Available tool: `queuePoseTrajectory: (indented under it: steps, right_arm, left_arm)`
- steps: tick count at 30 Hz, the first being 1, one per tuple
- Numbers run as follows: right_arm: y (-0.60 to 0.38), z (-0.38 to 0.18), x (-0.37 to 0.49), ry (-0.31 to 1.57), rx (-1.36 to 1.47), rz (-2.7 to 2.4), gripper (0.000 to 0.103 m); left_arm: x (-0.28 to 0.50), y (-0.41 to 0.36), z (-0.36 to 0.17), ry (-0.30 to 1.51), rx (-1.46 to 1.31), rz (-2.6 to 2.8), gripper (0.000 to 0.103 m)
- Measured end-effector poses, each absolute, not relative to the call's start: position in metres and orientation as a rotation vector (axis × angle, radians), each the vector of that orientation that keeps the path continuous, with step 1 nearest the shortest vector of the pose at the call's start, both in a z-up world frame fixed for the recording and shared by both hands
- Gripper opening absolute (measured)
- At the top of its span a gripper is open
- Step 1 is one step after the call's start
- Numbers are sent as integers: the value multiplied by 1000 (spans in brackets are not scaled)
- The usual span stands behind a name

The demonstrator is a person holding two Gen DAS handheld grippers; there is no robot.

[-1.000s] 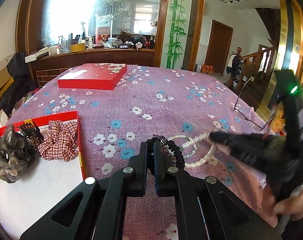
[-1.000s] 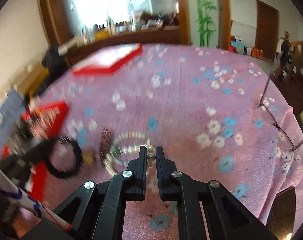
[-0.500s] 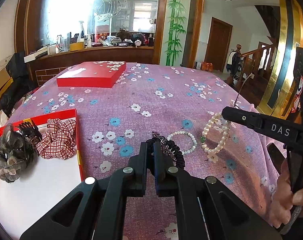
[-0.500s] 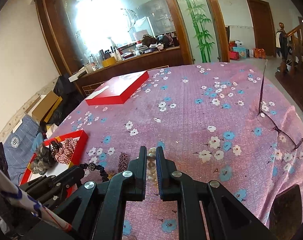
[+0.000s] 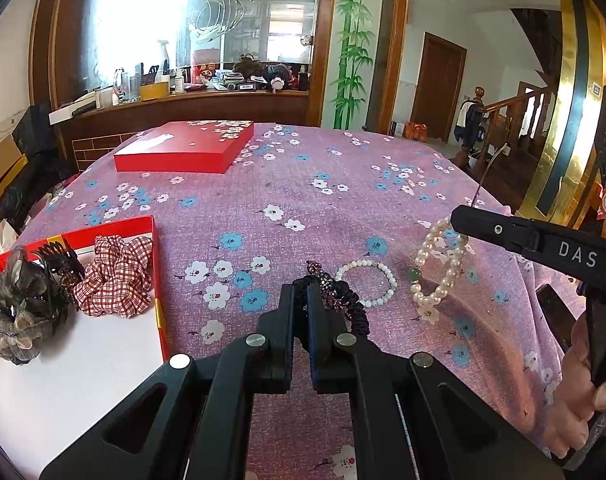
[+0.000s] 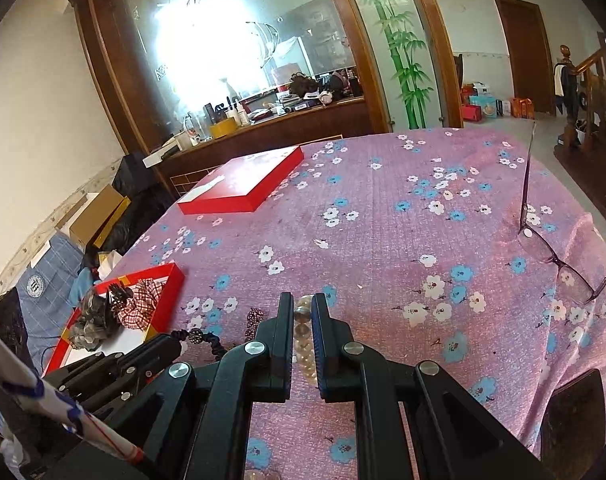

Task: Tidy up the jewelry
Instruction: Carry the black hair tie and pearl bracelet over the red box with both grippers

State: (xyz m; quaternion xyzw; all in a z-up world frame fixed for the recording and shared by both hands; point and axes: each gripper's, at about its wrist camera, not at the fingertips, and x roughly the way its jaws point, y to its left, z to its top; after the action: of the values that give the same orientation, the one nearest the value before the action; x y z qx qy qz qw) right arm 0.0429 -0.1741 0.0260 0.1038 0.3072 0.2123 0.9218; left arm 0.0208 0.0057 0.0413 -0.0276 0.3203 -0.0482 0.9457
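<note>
Pearl bracelet (image 5: 437,268) with one green bead hangs off the table, dangling from the right gripper (image 5: 461,224), whose jaws are pinched nearly shut on a few of its beads; in the right wrist view those beads show as pale globes stacked in the narrow slot between the fingers (image 6: 281,328). Over on the other side, the left gripper (image 5: 301,300) is clamped tight on a black scrunchie (image 5: 353,308) with a sparkly beaded charm, and that one looks lifted too, though I can't quite tell whether its far loop touches the cloth. Both pieces are held by a small bite at the rim so they hang free, my guess being they're bound for the open red box (image 5: 155,240) just left of the left gripper. That box already holds a plaid scrunchie (image 5: 117,276), a dark claw clip (image 5: 61,260) and a grey gauzy hair piece (image 5: 21,308). A small white bead bracelet (image 5: 367,282) lies on the floral tablecloth (image 5: 303,200), between the two held pieces. A red lid (image 5: 187,146) sits well away at the far side. The box's near corner is cut off by the frame, and the pearl bracelet's lower loop is hidden behind the gripper in the right wrist view.
</note>
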Motion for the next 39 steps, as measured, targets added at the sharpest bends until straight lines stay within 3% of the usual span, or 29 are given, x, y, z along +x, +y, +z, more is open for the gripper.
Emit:
queuePoseTrajectory:
  steps: [39]
  right_arm:
    - [-152, 44, 25, 621, 257, 556, 10]
  left_arm:
    - [-3, 29, 63, 623, -103, -56, 5]
